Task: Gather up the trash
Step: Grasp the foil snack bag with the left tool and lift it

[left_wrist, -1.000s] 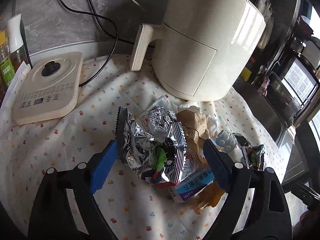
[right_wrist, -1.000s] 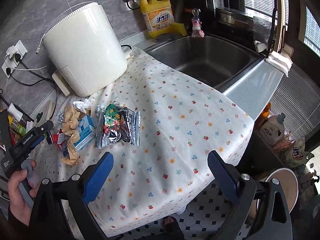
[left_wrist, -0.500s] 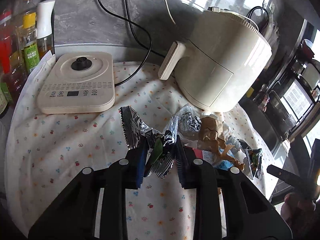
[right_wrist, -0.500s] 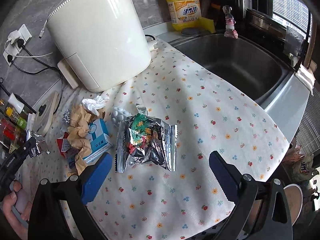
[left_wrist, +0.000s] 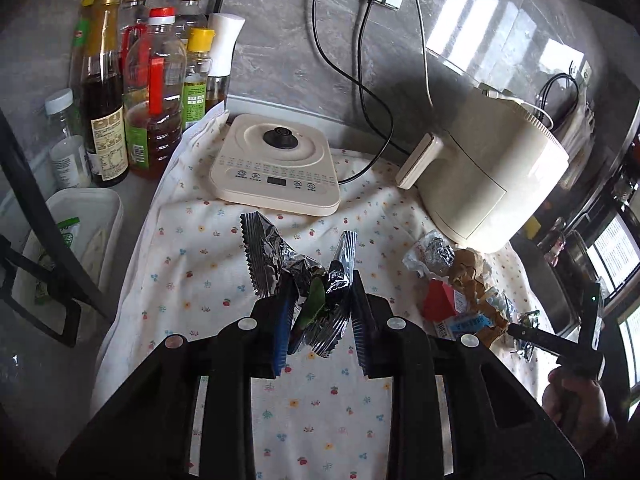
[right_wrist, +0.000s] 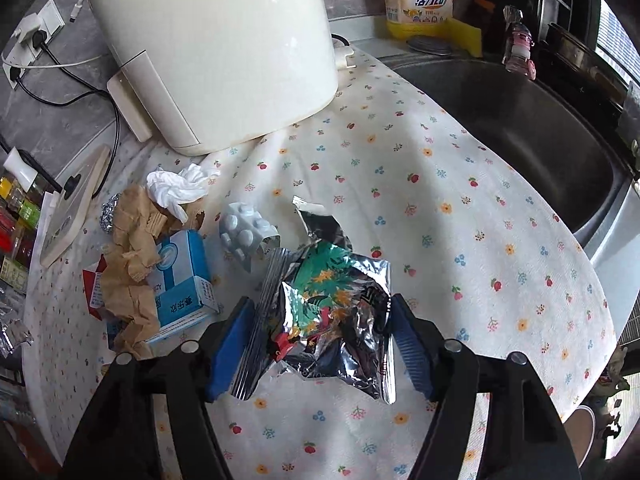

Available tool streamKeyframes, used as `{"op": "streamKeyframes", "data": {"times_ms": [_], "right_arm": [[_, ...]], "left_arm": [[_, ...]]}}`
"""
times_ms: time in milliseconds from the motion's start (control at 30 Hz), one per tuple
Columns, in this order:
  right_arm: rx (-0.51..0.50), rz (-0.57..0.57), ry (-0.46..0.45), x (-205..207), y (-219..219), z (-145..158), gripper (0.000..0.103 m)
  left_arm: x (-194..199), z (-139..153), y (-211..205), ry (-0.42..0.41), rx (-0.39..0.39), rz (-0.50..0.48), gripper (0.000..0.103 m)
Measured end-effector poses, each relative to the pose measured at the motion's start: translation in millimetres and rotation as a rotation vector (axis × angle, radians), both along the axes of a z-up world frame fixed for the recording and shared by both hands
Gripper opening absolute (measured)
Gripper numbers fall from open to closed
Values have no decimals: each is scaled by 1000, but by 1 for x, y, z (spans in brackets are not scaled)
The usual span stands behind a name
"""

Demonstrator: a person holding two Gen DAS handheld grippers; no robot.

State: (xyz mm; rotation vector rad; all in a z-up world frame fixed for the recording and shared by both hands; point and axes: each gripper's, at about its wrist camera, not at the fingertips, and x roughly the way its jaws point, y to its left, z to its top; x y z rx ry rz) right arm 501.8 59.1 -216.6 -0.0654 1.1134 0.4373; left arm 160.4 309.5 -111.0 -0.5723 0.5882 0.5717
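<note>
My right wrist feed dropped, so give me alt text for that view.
The right gripper straddles a crumpled foil snack bag on the flowered tablecloth, its jaws just closing around it. Left lie a blue box, brown paper and a tissue.

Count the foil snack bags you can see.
2: one crumpled bag in front of the cooker base, one printed bag on the cloth beside the blue box. Others may be hidden.

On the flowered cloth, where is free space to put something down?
Bare patches: the flowered cloth between the foil wrapper and the sink, and the near edge. Crowded: the trash pile with the blue box and brown paper, below the white appliance.
</note>
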Motion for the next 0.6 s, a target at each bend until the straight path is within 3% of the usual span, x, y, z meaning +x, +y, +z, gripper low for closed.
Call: {"op": "streamKeyframes", "data": {"times_ms": [100,200,600], "right_arm": [[14,16,-5,-2,-2,6,34],[28,56,-20,-13,-6,14,30],[60,152,-73,-59,-48,36,21]], "left_arm": [[-20,3,-12,-25,-11,48,26],[-33,2,-31,-16,-4,59,26],[-71,10,-94,-3,-2,116,26]]}}
